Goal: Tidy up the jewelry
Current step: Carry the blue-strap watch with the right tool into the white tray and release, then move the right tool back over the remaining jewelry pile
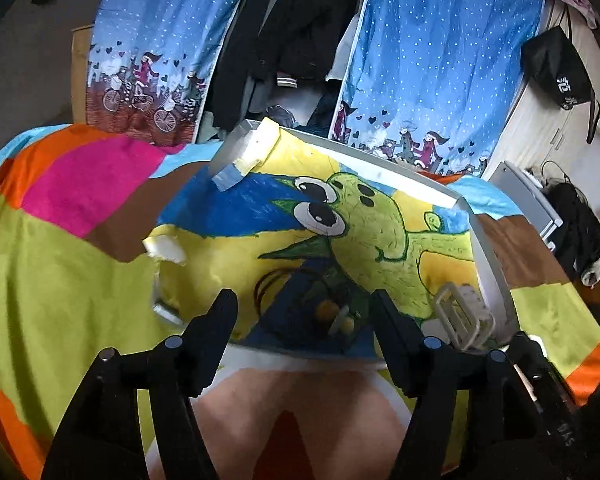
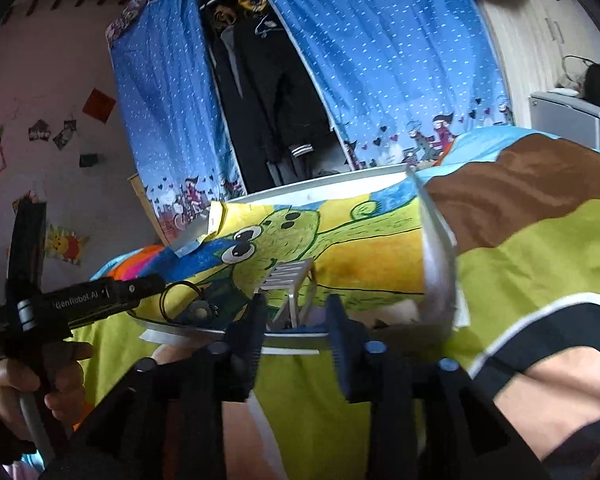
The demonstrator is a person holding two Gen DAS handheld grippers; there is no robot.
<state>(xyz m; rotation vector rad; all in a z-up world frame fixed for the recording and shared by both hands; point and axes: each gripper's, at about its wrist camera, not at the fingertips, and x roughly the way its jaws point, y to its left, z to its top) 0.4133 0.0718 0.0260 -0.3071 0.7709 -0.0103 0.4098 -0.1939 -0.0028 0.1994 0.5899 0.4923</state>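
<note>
Both grippers, left [image 1: 302, 312] and right [image 2: 296, 316], hang released at the tray's [image 1: 488, 248] near edge. Jewelry [image 1: 336, 312] (blurred) lies between my left fingers; a white rack [image 1: 462, 314] sits by the right corner. Next, I'd close on one piece.

The blue curtain [image 1: 440, 52] with white dots and cartoon cyclists along its hem hangs ahead of me. At its parted middle I see dark clothes [image 1: 296, 28] hanging. Below the curtain spreads a bedspread [image 1: 60, 264] in lime, pink, orange and brown patches. Right of the curtain a black bag [image 1: 560, 68] hangs against a pale cabinet. Left of the curtain, paper pictures [image 2: 66, 244] stick to the wall.
</note>
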